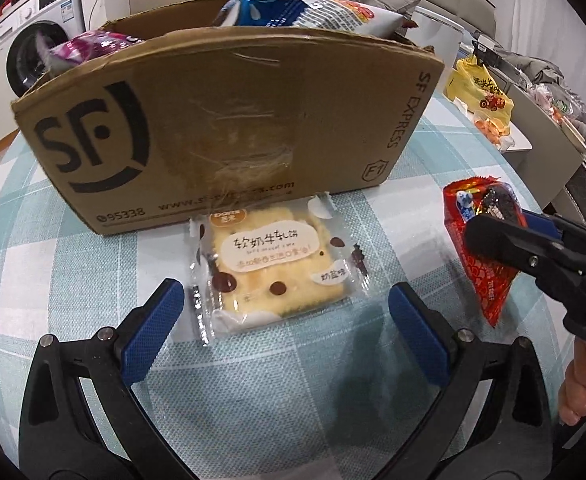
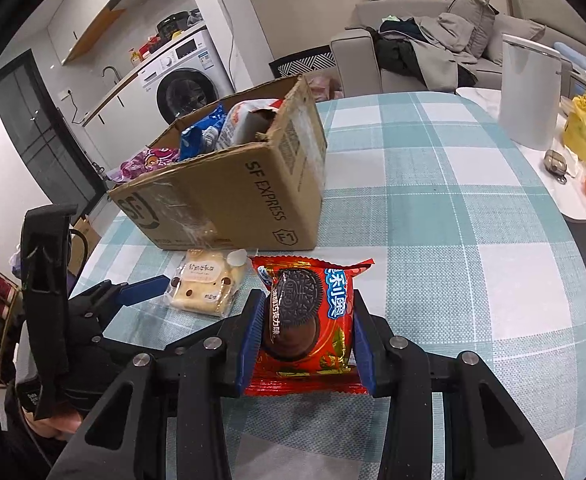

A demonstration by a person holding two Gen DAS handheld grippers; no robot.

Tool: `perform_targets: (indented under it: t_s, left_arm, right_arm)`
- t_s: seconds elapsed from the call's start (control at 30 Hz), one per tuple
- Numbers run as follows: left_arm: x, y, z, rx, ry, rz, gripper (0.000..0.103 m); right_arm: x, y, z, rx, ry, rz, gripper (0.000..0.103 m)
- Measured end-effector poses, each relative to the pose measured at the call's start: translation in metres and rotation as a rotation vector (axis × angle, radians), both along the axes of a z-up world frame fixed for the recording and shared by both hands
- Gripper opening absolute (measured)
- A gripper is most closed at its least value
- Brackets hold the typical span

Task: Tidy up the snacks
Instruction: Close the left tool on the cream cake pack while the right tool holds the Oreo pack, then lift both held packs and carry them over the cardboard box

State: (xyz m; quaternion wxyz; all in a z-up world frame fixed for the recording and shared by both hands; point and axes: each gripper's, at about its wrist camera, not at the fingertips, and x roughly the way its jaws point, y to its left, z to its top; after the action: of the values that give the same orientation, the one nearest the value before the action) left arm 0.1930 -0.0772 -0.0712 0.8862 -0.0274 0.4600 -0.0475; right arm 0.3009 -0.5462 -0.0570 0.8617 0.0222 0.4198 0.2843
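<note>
Surface: a round surface under a teal-and-white checked cloth carries everything.
Box: one open brown cardboard shipping box with black printed lettering stands toward the far edge of the surface, probably as the collecting place for the snacks.
Inside the box: at least three packets show above its rim, one purple, one blue and white, one white with orange; more may be hidden lower down.
Right tool: the right tool is clamped on one red foil packet printed with a dark sandwich cookie, its blue pads pressing the packet's two sides, the packet's front end tilted up; it seems held this way for carrying to the box.
Left tool: the left tool stands wide apart and empty, its blue pads to either side of the near end of one clear-wrapped pale square biscuit packet with brown dots, not touching it; likely lined up for a pinch across its width.
Biscuit packet's place: flat on the cloth, its far end at the foot of the box's near wall.
Loose snacks left: two, by my count, the red one already gripped.
</note>
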Motion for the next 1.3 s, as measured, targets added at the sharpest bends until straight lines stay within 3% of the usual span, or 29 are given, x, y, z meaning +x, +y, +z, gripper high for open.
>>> perform_targets:
  t_s: [0.2,0.33,0.57,0.67,1.0,1.3]
  left_arm:
    - [0.018,-0.021,-0.004,0.065,0.008,0.013,0.102]
    - [0.029,-0.026,-0.005,0.065,0.006,0.023,0.1]
    - [0.03,-0.022,0.0,0.044,-0.037,0.017,0.069]
    - [0.027,-0.022,0.001,0.036,-0.044,0.007,0.062]
    - [-0.002,-0.01,0.004,-0.015,-0.065,0.004,0.061]
    - [-0.028,0.012,0.025,-0.042,-0.125,0.015,0.061]
  right_arm:
    - [0.001,-0.001,-0.001,0.001,0.005,-0.002,0.041]
    - [0.002,-0.002,-0.002,-0.001,0.01,-0.006,0.041]
    - [-0.001,0.0,0.0,-0.005,0.003,-0.004,0.041]
    - [-0.001,0.001,0.002,-0.004,0.0,0.0,0.041]
    - [-0.005,0.003,0.004,0.0,-0.012,0.008,0.041]
    - [-0.01,0.007,0.011,0.007,-0.046,0.021,0.041]
